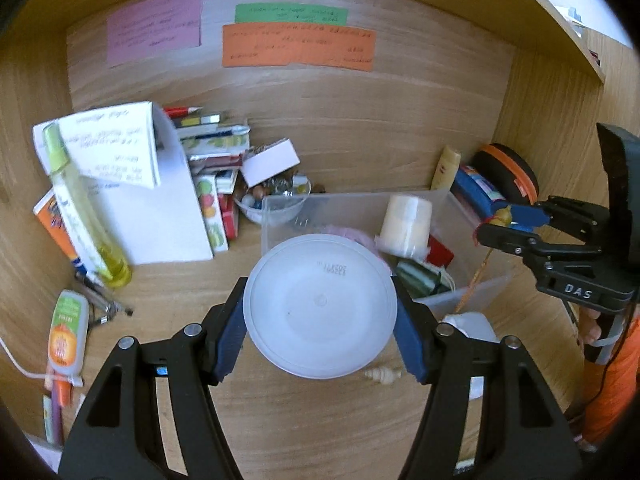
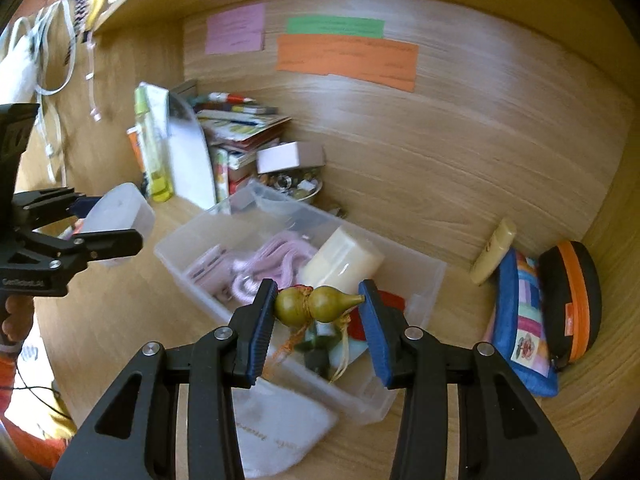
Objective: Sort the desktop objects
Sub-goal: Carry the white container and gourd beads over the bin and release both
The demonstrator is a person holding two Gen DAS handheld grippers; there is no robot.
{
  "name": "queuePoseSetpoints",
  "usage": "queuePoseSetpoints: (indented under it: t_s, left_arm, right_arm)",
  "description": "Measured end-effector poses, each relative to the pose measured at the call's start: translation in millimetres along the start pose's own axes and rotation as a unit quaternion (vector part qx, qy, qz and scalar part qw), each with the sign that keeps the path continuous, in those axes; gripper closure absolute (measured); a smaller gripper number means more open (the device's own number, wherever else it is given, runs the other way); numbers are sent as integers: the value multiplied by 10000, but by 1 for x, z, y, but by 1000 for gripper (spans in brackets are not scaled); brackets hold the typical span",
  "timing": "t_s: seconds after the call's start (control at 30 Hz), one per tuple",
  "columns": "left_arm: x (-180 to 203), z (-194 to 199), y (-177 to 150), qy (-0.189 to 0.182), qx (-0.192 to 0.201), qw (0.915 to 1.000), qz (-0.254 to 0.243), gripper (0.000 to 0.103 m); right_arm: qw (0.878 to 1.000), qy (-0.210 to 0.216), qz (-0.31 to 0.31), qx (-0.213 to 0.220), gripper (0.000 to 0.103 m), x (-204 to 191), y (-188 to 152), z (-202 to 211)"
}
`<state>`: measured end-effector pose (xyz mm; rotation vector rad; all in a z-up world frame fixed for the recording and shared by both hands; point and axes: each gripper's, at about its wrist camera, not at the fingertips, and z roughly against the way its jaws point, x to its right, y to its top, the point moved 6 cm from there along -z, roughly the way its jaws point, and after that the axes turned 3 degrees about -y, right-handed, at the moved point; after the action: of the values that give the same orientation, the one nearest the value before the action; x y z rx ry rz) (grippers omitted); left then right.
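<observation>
My left gripper [image 1: 320,320] is shut on a round translucent white plastic tub [image 1: 320,306], held above the desk in front of a clear plastic bin [image 1: 352,200]. The tub also shows in the right wrist view [image 2: 120,216], left of the bin [image 2: 420,280]. My right gripper [image 2: 318,312] is shut on a small olive-green gourd charm [image 2: 316,304] with tassel cords, held over the bin's near right end. In the left wrist view the right gripper [image 1: 508,220] is at the right edge. The bin holds a cream candle [image 2: 344,264], pink cords [image 2: 272,264] and small items.
A pile of books and boxes [image 1: 216,168], a white folder [image 1: 160,208] and a yellow-green spray bottle [image 1: 80,208] stand at the back left. A bowl of trinkets [image 1: 276,196] sits behind the bin. A black-orange case [image 2: 572,300], a blue pouch [image 2: 520,320] and a cream tube [image 2: 494,248] lie right.
</observation>
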<state>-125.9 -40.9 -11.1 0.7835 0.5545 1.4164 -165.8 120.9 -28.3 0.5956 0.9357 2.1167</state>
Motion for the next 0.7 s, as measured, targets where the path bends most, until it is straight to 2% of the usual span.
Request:
queuePoseSetpoints:
  t_s: [0.3, 0.7]
  left_arm:
    - [2, -37, 27, -6, -185, 9998, -75, 38]
    - [-4, -98, 28, 140, -702, 9974, -80, 38]
  right_arm:
    - [9988, -84, -419, -226, 65, 25, -1, -32]
    - [9971, 115, -487, -571, 65, 24, -18, -66]
